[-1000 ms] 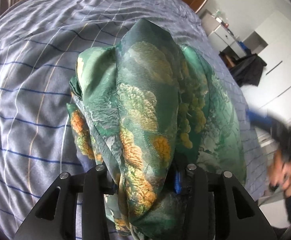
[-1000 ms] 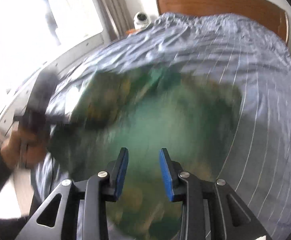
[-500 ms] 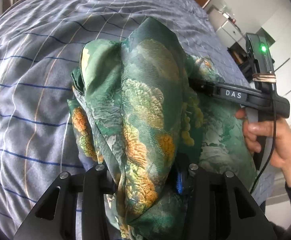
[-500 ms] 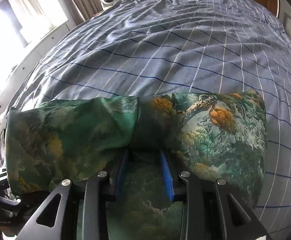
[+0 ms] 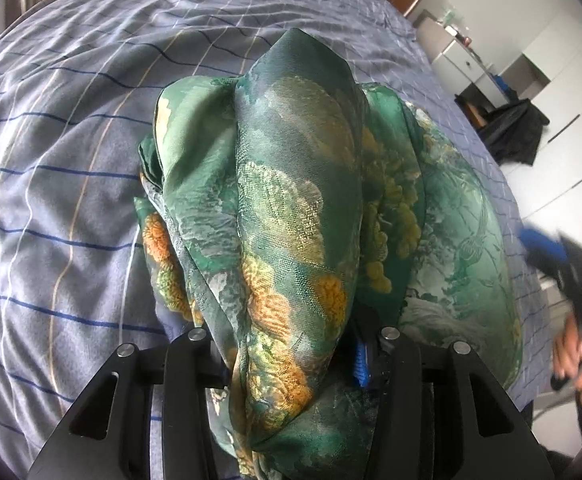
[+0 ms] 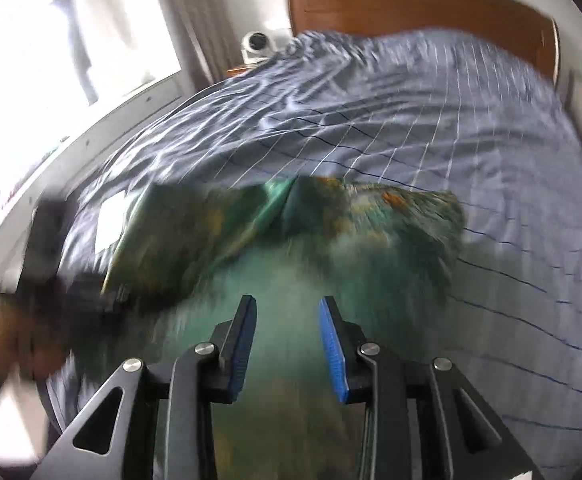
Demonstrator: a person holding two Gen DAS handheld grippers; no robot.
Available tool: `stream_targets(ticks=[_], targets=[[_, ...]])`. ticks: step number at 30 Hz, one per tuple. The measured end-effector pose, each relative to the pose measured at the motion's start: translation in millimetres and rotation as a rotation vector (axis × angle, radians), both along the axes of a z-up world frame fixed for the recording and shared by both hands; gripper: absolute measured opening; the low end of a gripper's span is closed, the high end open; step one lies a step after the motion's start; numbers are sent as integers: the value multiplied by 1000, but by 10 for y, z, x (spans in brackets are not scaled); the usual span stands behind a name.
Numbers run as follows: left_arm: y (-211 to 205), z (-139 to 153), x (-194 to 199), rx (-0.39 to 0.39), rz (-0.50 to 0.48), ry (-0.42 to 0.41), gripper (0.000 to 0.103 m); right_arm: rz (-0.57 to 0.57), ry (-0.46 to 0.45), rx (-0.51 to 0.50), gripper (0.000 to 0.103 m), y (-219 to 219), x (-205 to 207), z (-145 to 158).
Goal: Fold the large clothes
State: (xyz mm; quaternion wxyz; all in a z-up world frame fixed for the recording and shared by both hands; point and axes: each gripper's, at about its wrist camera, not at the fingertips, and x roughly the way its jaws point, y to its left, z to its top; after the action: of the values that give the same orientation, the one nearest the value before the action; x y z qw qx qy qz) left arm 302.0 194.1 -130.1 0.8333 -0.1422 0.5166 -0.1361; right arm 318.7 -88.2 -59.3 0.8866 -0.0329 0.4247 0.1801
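Observation:
A large green garment (image 5: 299,184) with orange and gold patterns lies bunched on the bed. My left gripper (image 5: 287,340) is shut on a thick fold of it, and the cloth drapes over and hides both fingertips. My right gripper (image 6: 287,304) hovers above the garment (image 6: 291,216), open, its blue pads apart with nothing between them. That view is blurred by motion. In the left wrist view the right gripper (image 5: 563,264) is a blur at the right edge, clear of the cloth, with a hand (image 5: 575,360) on it.
The bed cover (image 5: 71,160) is blue-grey with thin stripes and spreads all around the garment. A wooden headboard (image 6: 411,4) stands at the far end, with a small white device (image 6: 257,44) beside it. White cabinets (image 5: 467,68) and dark clothing (image 5: 515,128) lie beyond the bed's right side.
Half a second ago the right gripper was down at the garment's fold beside the left one. It has since pulled back up and away. The left gripper keeps its hold.

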Motion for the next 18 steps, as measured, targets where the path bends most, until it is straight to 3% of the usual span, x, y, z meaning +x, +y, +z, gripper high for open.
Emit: stream_targets(ticks=[4,7,12,18], targets=[[-12,10,0,3,4,1,46,17,-49,-24,33,-104,-674,57],[-21,21,-3,7,5,3,46,20,-53,-33,33,-53,-940,-18],[-39,22,-5,16,3,0,47,0,-15,-76,33,48,-970,-302],[-52,12,-6,10,-4,0,47,2,-20,-103,34,71,-929,-399]])
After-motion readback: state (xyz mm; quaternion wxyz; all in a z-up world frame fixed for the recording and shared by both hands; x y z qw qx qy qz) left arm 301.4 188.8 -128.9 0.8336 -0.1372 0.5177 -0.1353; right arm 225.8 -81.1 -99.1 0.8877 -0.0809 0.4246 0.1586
